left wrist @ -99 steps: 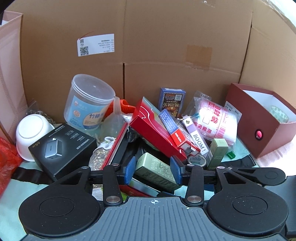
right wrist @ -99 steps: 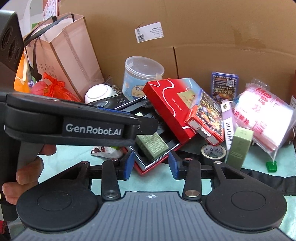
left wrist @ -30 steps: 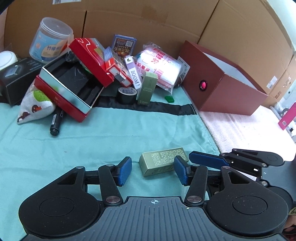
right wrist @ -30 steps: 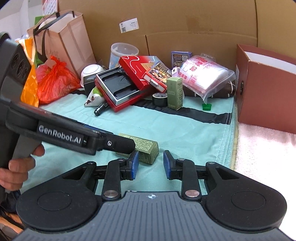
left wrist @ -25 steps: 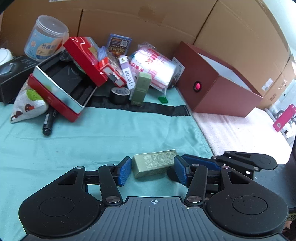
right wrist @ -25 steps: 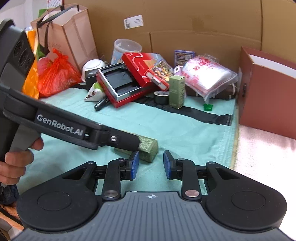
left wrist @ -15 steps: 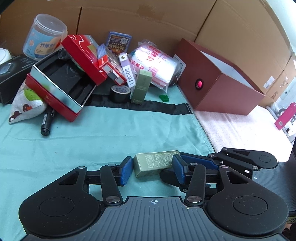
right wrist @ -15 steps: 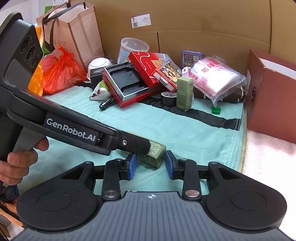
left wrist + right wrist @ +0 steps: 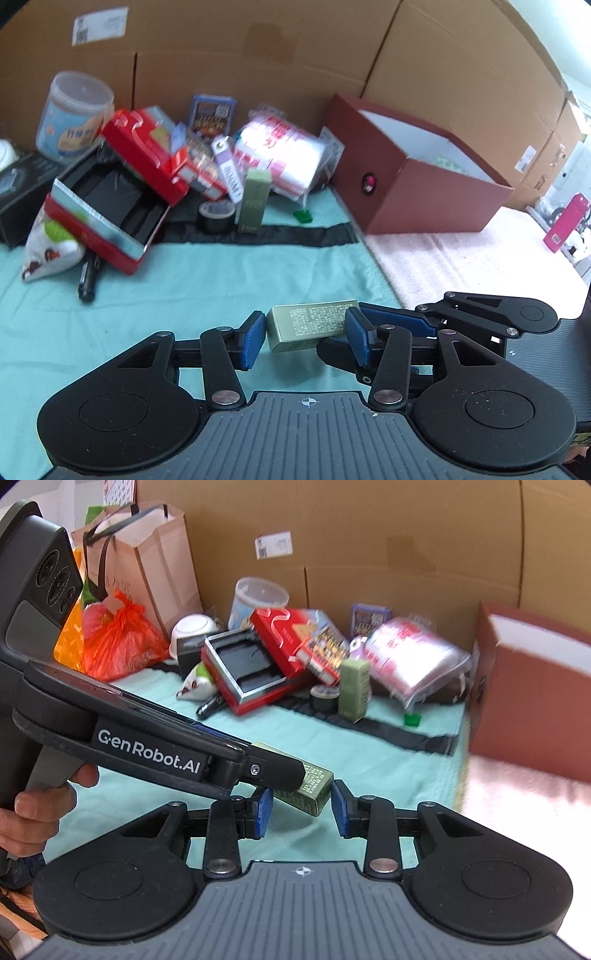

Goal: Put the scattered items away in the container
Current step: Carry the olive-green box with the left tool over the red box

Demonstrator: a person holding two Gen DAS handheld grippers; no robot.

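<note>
Left tool (image 9: 306, 332) clenched endwise on olive-green printed carton (image 9: 312, 321), long axis 9-to-3, above teal cloth (image 9: 221, 280) | right tool (image 9: 301, 808) released, straddling carton's 3 o'clock end | maroon open cardboard container (image 9: 436, 206) at 1 o'clock, well apart, likely nearer right hand | earlier: carton in clutter pile, right jaws narrower

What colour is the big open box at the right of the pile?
The box is dark red-brown outside and white inside; the left wrist view shows it best.

Two olive-green boxes (image 9: 312, 325) (image 9: 253, 201); one tape roll (image 9: 216, 217); one clear jar (image 9: 74, 116); one maroon container (image 9: 417, 188).
</note>
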